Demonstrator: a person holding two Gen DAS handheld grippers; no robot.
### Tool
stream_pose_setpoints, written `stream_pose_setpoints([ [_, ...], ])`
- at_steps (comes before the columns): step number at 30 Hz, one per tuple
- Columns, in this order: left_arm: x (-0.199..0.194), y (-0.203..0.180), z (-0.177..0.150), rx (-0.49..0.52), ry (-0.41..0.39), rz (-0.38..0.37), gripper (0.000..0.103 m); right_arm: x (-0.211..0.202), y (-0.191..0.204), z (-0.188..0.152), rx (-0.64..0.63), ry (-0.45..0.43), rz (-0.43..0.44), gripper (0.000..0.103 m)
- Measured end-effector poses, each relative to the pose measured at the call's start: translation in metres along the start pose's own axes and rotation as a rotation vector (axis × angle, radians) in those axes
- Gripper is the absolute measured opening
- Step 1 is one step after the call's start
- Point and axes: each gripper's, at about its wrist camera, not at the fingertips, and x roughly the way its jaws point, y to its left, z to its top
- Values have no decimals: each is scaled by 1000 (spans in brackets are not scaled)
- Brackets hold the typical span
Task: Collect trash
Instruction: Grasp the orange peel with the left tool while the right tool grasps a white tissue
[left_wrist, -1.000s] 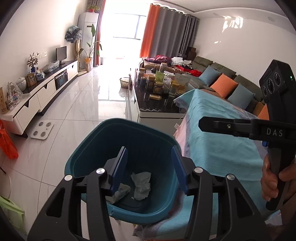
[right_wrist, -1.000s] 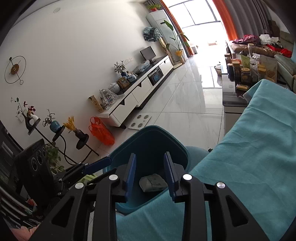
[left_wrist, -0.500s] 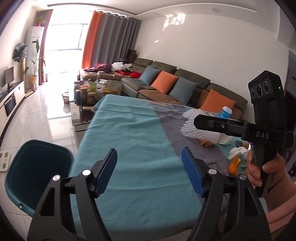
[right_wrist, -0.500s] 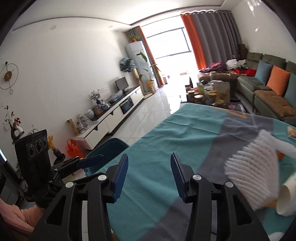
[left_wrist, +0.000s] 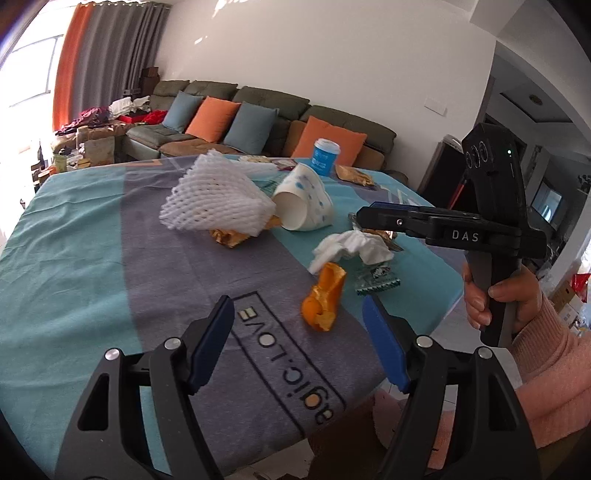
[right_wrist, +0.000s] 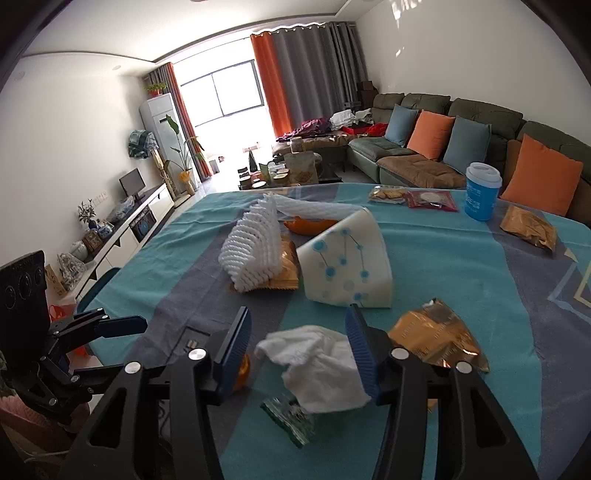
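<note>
The table is covered by a matt teal and grey woven cloth (left_wrist: 92, 258), faintly creased, and on it lie a white foam-mesh fruit sleeve (left_wrist: 218, 201) with a ribbed, spongy surface and a soft crumpled white paper tissue (right_wrist: 321, 365). A smooth white paper cup with blue dots (right_wrist: 347, 266) lies beside a glossy, crinkled gold foil wrapper (right_wrist: 436, 339). Near the front edge a waxy orange peel (left_wrist: 325, 299) shows, perhaps slightly damp.

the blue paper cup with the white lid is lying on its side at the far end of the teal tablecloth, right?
Not quite: the blue paper cup with the white lid is standing upright, not lying on its side. It is at the far end of the teal tablecloth. The right wrist view shows it; the white dotted paper cup is the one tipped over.
</note>
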Motion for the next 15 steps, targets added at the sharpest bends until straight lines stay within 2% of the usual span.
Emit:
stream_pose_setpoints([
  [4,20,-11,-3,2,57,-15,68,1,-6,-14,-34,30,-34,56],
  [10,31,-8,-7,-11,123,-16,53,0,-15,-28,-62,41,-55,55],
  [12,36,-7,-8,-26,139,-16,43,2,-15,-30,-68,45,-56,50],
  [15,40,-5,-9,-35,144,-4,33,3,-13,-31,-78,51,-58,38],
])
